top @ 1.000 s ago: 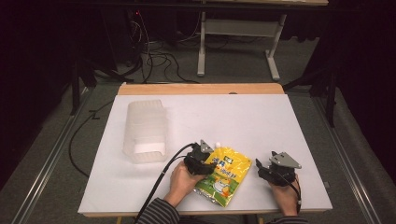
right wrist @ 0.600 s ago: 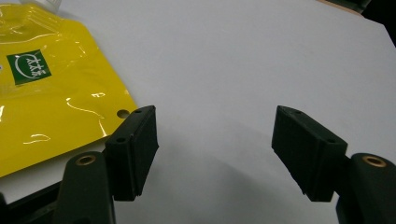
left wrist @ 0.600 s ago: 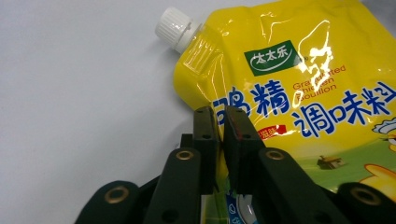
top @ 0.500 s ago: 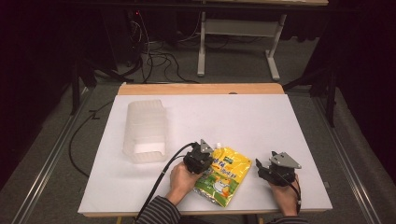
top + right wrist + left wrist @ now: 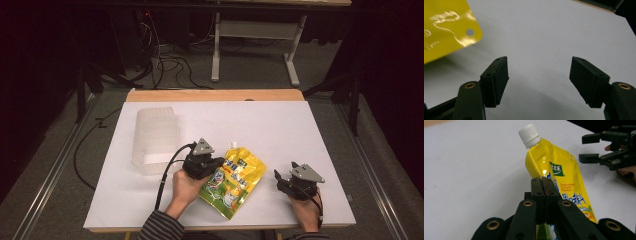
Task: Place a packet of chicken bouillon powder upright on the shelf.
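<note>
Left gripper view is showing the left gripper (image 5: 543,182) clamping its black jaws, which have just been closing, on the edge of a yellow pouch (image 5: 560,180), with the pouch's film pinched between them. Printed on it are a green logo with Chinese characters and the words "Granulated Chicken Bouillon"; larger Chinese characters lower down are partly hidden. Its white screw cap (image 5: 530,135) is pointing up and away. From the high view, the pouch (image 5: 235,177) is lying near the front of the white table (image 5: 280,125), between both hands. The right gripper (image 5: 539,71) is resting beside it, jaws spread wide with nothing between them.
</note>
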`<action>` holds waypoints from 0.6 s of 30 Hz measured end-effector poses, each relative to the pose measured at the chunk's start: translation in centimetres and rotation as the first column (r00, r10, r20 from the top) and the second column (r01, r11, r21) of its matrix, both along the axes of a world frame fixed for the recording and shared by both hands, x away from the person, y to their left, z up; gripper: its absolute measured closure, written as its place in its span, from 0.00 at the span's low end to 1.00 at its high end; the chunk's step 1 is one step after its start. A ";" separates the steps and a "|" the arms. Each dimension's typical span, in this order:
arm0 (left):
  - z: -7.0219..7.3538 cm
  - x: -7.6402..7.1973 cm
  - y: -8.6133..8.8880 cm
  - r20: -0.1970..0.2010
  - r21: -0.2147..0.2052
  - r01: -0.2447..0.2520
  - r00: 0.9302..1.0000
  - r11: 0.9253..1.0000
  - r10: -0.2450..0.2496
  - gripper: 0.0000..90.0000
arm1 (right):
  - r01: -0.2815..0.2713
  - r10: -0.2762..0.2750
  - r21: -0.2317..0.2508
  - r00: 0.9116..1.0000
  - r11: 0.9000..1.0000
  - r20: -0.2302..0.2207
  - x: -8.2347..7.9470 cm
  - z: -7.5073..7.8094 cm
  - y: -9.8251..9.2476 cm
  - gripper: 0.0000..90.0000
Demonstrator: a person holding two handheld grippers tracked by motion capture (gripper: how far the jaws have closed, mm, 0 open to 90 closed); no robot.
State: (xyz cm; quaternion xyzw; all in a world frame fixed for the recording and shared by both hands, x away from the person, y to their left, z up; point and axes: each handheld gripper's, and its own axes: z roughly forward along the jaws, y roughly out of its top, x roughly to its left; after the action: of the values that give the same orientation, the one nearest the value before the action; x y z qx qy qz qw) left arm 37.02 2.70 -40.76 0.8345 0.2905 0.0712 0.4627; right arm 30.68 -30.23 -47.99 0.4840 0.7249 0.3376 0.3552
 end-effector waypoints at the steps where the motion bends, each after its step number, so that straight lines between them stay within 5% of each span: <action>1: 0.4 -0.1 0.3 0.018 -0.011 0.002 1.000 1.000 -0.002 0.99 | -0.001 0.001 -0.003 1.000 1.000 -0.004 0.0 0.0 0.0 0.35; 7: 2.4 -0.3 1.7 0.016 -0.078 0.024 1.000 0.997 -0.023 0.99 | -0.003 0.003 -0.007 1.000 1.000 -0.006 0.0 0.0 0.1 0.35; 11: 3.8 -0.9 2.1 0.071 -0.049 0.029 0.997 0.998 -0.026 0.99 | -0.002 0.002 -0.003 1.000 1.000 -0.001 0.0 0.0 0.1 0.35; 18: 5.6 -1.0 3.7 0.098 -0.089 0.024 0.995 0.996 -0.015 0.99 | -0.001 0.001 -0.001 1.000 1.000 -0.007 0.0 0.0 0.0 0.35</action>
State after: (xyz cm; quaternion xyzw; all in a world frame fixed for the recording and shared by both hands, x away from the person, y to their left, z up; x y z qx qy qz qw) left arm 35.99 6.36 -35.12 0.8110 0.2624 0.0942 0.5143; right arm 30.71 -30.21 -47.99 0.4846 0.7266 0.3357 0.3529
